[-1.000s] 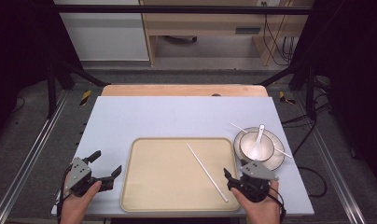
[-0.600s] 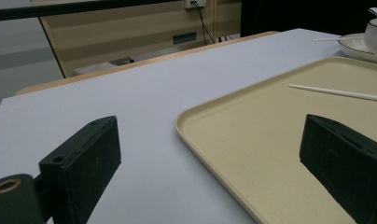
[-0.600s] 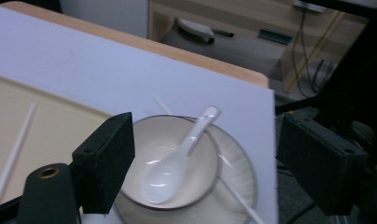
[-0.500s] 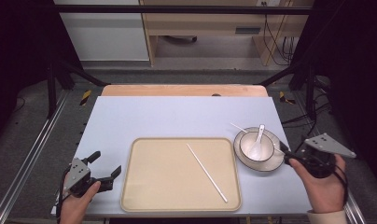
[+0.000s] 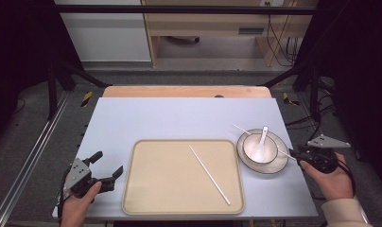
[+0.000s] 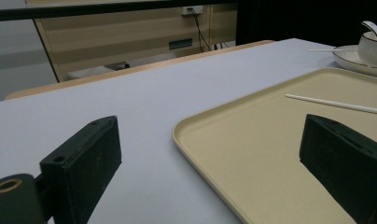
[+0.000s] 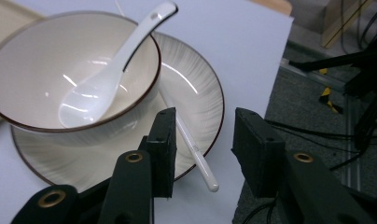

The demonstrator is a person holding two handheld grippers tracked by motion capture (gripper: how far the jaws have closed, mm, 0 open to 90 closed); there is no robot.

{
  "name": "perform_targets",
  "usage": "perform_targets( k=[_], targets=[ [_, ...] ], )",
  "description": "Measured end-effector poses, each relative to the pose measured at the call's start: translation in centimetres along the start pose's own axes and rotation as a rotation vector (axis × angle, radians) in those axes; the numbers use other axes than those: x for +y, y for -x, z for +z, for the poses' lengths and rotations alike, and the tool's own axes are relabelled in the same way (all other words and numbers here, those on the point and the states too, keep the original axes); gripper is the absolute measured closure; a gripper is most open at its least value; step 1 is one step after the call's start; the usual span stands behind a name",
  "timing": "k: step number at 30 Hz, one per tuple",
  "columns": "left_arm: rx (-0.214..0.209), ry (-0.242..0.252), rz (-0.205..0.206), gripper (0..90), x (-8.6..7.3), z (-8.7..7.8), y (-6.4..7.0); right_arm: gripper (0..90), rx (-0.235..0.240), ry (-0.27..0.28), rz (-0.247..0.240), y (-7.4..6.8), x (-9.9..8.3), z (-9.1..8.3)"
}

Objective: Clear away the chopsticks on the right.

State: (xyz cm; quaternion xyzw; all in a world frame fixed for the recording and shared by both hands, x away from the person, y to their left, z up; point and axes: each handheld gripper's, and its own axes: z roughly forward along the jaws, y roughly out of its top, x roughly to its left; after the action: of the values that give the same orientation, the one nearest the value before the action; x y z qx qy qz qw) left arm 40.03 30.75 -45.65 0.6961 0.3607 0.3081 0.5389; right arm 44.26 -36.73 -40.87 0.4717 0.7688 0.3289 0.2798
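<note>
Your right gripper (image 7: 203,140) hangs off the counter's (image 5: 179,118) right edge, fingers released around the near end of a slim white chopstick (image 7: 189,140) lying across the ribbed saucer (image 7: 196,93). The glossy bowl (image 7: 46,56) with its spoon (image 7: 102,79) crowds the chopstick (touching, it seems). Your left gripper (image 5: 101,172), fingers released, rests beside the beige tray (image 5: 179,198), where a second chopstick (image 5: 209,174) lies.

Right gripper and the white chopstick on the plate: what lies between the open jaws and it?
Nothing. In the right gripper view the right gripper has its jaws open around the chopstick's end, which overhangs the plate rim.
</note>
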Motion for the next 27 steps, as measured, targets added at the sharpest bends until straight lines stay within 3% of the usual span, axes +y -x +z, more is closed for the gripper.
perform_targets(
  k=[3, 5, 8, 12, 20, 27],
  targets=[
    [0.007, -0.001, -0.005, 5.3, -0.1, -0.1, 0.0, 59.7, 0.030, -0.009, -0.034, 0.2, -0.2, 1.2],
    [0.010, 0.005, -0.033, 5.3, 0.0, -0.1, 0.0, 59.9, 0.060, -0.025, -0.048, 0.4, -0.4, 2.7],
    [0.017, -0.001, -0.023, 5.4, 0.0, -0.1, 0.0, 60.4, 0.100, -0.045, -0.070, 0.4, -0.4, 4.3],
    [0.017, -0.003, -0.029, 5.4, -0.2, -0.1, 0.0, 62.7, 0.109, -0.088, -0.109, 0.1, -0.4, 5.3],
    [0.027, 0.001, -0.030, 5.5, -0.2, -0.7, -0.3, 71.5, 0.140, -0.121, -0.136, 0.1, -0.4, 6.1],
    [0.029, -0.004, -0.029, 5.7, -0.3, -0.6, -0.2, 83.7, 0.179, -0.113, -0.123, 0.3, -0.5, 5.9]
  ],
)
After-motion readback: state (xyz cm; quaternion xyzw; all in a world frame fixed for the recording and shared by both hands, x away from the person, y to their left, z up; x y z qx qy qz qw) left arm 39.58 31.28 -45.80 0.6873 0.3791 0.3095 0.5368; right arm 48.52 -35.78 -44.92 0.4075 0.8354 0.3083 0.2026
